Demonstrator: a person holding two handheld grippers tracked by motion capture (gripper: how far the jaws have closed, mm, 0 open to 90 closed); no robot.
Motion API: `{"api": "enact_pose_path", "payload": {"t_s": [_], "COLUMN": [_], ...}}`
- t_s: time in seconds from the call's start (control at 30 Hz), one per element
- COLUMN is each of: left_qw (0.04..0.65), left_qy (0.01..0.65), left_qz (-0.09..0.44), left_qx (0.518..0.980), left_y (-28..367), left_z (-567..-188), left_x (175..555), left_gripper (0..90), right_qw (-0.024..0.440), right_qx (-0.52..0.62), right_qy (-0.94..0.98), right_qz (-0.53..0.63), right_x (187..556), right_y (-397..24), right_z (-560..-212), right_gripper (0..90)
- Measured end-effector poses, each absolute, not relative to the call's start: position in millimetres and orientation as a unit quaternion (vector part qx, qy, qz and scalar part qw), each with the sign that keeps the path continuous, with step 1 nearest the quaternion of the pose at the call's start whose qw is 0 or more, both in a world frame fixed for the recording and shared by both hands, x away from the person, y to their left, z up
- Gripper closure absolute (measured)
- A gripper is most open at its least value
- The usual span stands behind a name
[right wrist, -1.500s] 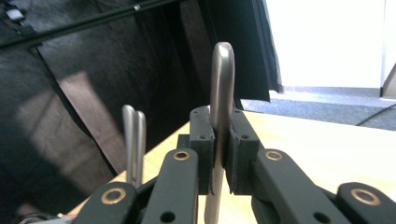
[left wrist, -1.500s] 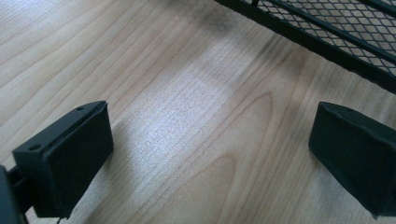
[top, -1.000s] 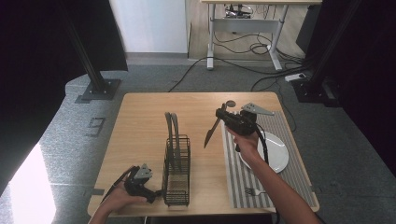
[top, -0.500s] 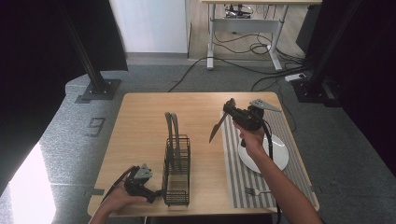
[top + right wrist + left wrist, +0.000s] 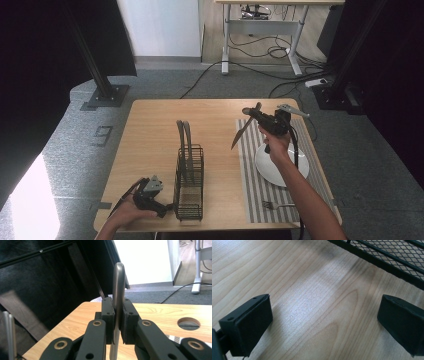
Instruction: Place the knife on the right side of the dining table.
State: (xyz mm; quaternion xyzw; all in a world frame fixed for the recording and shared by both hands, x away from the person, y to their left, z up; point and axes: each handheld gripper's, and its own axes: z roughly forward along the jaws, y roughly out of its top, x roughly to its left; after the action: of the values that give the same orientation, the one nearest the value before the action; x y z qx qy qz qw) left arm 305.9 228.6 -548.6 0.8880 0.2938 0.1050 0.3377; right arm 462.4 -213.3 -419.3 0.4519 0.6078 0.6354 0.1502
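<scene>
Pads [image 5: 108, 317] of the right gripper [image 5: 117, 320] are pressed tight on a table knife [image 5: 118, 290], whose rounded handle end stands up above the jaws in the right gripper view. From the high view the right gripper [image 5: 260, 116] is raised over the far end of the striped placemat [image 5: 252, 180], and the knife [image 5: 243, 131] hangs slanting from it, blade down and toward the middle of the table [image 5: 150, 130] (its tip clear of the wood, as far as I can see). Just beneath the person's right hand [image 5: 274, 145] lies a white plate [image 5: 295, 172], and a fork [image 5: 277, 205] lies on the mat's near end.

The left gripper [image 5: 165, 210] rests low at the near edge, held by the left hand [image 5: 127, 214], its pads [image 5: 249, 322] standing wide apart with bare wood between them. Its tips lie just beside the black wire rack [image 5: 189, 185], whose mesh [image 5: 392, 252] crosses the corner of the left gripper view. Two grey utensils [image 5: 184, 137] stand upright in the rack's far end.
</scene>
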Motion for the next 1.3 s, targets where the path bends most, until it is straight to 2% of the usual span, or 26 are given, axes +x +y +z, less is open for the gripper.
{"api": "enact_pose_path", "payload": {"t_s": [0.63,1.3], "left_qw": [0.337,0.337], "left_qy": [0.294,0.294], "left_qz": [0.105,0.105], "left_qx": [0.888,0.888], "left_y": [229,229], "left_z": [-549,-549], "left_x": [306,306], "left_gripper": [0.0,0.0], "right_qw": [0.167,0.196], "right_qx": [0.486,0.525], "right_qy": [0.577,0.56], "right_qz": [0.634,0.611], "right_x": [479,515], "right_y": [-232,-251], "right_z": [-425,-431], "right_gripper": [82.4,82.4]}}
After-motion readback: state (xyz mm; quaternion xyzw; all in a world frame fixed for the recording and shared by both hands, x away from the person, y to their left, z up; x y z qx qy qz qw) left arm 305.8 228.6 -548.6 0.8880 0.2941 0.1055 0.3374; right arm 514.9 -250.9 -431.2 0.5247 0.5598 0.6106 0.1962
